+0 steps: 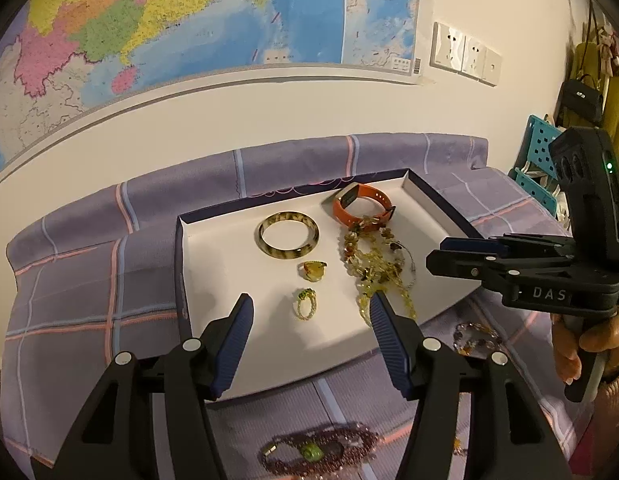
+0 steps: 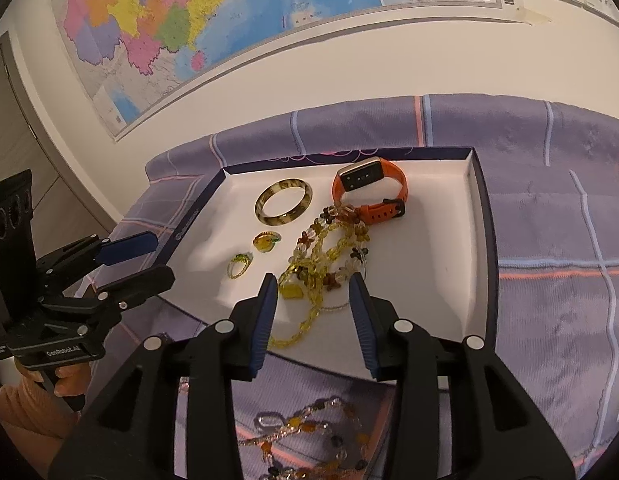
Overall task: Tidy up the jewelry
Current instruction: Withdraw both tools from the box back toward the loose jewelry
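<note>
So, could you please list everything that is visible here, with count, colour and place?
box: one, white inside, dark rim, on the checked cloth
bangle: one, mottled amber-brown, in the box, far side
watch: one, orange strap, in the box, beside the bangle
rings: two, yellow and green-yellow, in the box, below the bangle
yellow bead necklace: one, tangled, in the box
dark red bead strand: one, on the cloth, outside the box
amber bead strand: one, on the cloth, outside the box
cloth: one, purple checked
map: one, multicoloured, on the wall
sockets: white, on the wall
left gripper: black, blue pads, open, empty
right gripper: same, open, empty
</note>
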Demonstrator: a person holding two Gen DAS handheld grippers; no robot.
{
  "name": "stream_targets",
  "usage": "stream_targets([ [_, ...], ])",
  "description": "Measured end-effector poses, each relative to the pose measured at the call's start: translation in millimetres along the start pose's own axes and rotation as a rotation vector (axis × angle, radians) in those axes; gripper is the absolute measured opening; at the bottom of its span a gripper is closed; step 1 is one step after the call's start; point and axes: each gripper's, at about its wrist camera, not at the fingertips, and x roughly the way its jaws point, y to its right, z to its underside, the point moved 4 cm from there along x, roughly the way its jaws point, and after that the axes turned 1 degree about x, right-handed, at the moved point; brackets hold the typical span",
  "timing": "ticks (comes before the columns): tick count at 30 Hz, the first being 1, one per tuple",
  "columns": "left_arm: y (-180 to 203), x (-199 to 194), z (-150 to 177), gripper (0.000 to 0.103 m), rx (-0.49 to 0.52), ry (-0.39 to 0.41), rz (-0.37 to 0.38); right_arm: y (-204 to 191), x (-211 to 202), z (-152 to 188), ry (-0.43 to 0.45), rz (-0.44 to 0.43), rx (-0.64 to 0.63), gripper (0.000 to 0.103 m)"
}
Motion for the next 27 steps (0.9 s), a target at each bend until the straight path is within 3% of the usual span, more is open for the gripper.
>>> stream_targets([
  [12,-8,-26,25,0.065,-0.037,0.023,0.013,-9,-27,22,0.013,-0.027,-0.006,0.048],
  [27,-45,-44,60,0.058,-0.106,0.004,-0.009,-68,-29,65,-0.053,-0.098,-0.165,0.048],
])
